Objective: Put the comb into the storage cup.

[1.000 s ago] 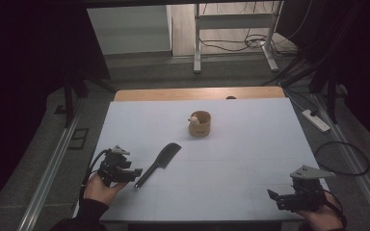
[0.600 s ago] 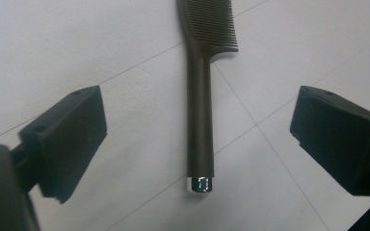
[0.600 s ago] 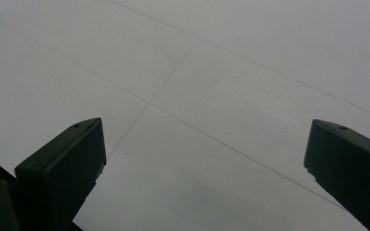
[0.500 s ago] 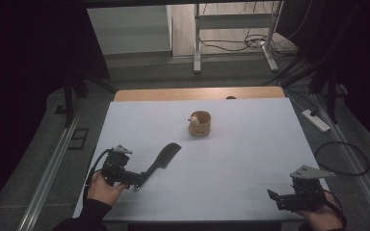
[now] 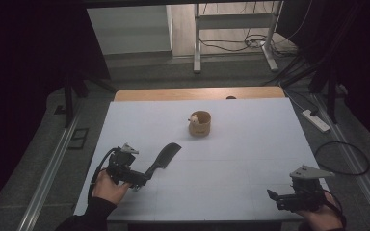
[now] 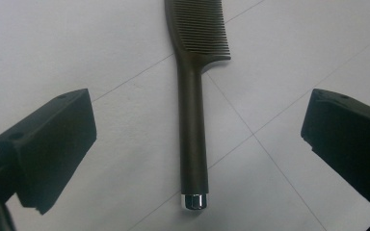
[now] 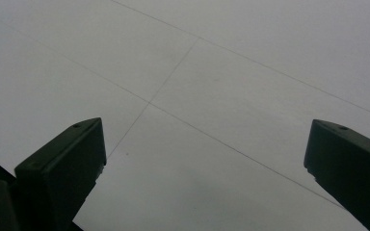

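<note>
Left claw brought up to the comb handle, jaws wide apart.

The right claw (image 5: 274, 197) is held spread over bare surface (image 5: 250, 144) at the near right corner, unmoved. The left claw (image 5: 142, 179) has been advanced since a second ago; the black comb (image 6: 192, 120) is seen lying flat between its jaws, untouched. A wooden cup (image 5: 200, 123) is seen farther back.

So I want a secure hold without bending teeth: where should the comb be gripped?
Grip the comb on its straight round handle, coming from the metal-capped end with the left gripper, whose open jaws already straddle it; the toothed head is wider and fragile.
</note>
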`<state>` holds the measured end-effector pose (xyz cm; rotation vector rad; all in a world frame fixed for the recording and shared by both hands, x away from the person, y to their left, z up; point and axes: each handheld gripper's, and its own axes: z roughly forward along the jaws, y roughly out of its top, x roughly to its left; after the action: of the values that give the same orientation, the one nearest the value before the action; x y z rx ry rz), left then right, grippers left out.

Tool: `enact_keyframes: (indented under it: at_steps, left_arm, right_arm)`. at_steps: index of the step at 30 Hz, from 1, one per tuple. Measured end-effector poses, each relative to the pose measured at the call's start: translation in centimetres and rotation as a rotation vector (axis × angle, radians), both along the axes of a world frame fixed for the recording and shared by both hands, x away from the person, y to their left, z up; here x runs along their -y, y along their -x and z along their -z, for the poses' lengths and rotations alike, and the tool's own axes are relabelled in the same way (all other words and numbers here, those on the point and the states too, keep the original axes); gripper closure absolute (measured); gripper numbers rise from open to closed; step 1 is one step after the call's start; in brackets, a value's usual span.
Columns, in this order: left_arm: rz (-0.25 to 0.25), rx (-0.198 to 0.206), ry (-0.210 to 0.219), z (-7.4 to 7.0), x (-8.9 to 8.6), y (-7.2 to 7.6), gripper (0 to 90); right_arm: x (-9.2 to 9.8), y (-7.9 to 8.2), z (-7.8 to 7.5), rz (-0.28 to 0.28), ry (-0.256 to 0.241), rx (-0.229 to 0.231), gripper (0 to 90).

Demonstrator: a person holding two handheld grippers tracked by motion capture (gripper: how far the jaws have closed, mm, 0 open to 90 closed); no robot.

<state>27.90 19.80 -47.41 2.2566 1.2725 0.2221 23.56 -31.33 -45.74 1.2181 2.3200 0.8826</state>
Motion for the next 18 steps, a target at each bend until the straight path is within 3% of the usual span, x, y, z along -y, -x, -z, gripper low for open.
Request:
enact_keyframes:
  at_steps: [8,18]
  left_arm:
    - [0.004,-0.042,0.008,1.0,0.3,-0.7,0.0]
    - [0.019,-0.074,-0.027,2.3,1.2,-1.5,0.0]
  right_arm:
    - [0.0,0.0,0.0,0.000,0.000,-0.003,0.8]
    - [0.0,-0.1,0.0,-0.001,-0.001,-0.003,0.8]
